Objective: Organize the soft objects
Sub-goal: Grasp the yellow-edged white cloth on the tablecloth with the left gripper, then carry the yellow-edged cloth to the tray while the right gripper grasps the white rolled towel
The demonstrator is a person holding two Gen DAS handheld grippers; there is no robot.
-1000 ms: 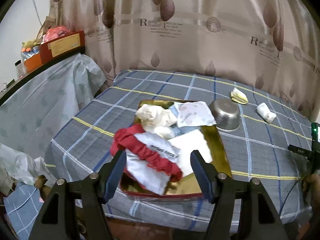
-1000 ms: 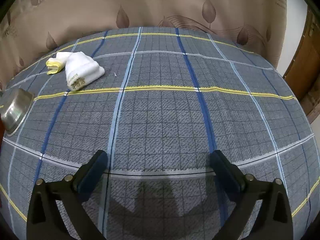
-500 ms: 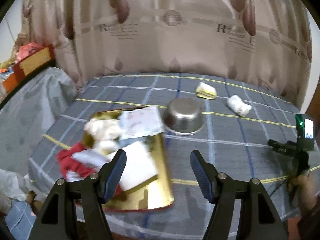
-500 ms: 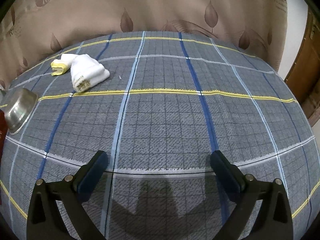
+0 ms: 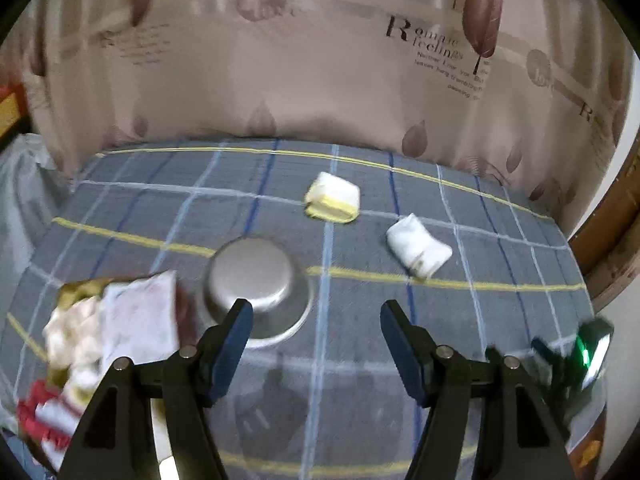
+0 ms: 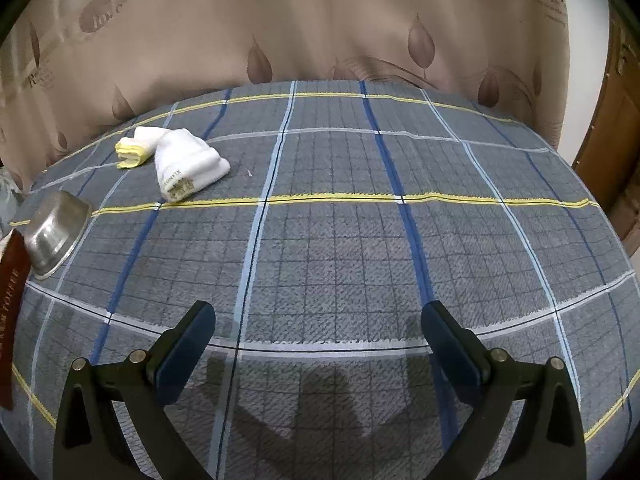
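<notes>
A rolled white sock (image 5: 418, 249) lies on the plaid tablecloth right of centre, and a folded white and yellow cloth (image 5: 333, 203) lies beyond it. Both show far left in the right wrist view: the white sock (image 6: 187, 169) and the yellow cloth (image 6: 131, 153). A tray (image 5: 70, 294) at the left holds a pile of soft cloths (image 5: 108, 330), blurred. My left gripper (image 5: 316, 332) is open and empty above the table. My right gripper (image 6: 316, 340) is open and empty over bare tablecloth; its body shows at the right edge of the left wrist view (image 5: 588, 354).
An upturned steel bowl (image 5: 258, 284) sits next to the tray, just past my left finger; it also shows at the left edge of the right wrist view (image 6: 54, 234). A leaf-print curtain (image 5: 320, 60) hangs behind the table. A wooden door frame (image 6: 616, 152) stands at the right.
My left gripper has swung right, from over the tray to facing the bowl, sock and yellow cloth. The right gripper has pulled back a little, so more of the table shows.
</notes>
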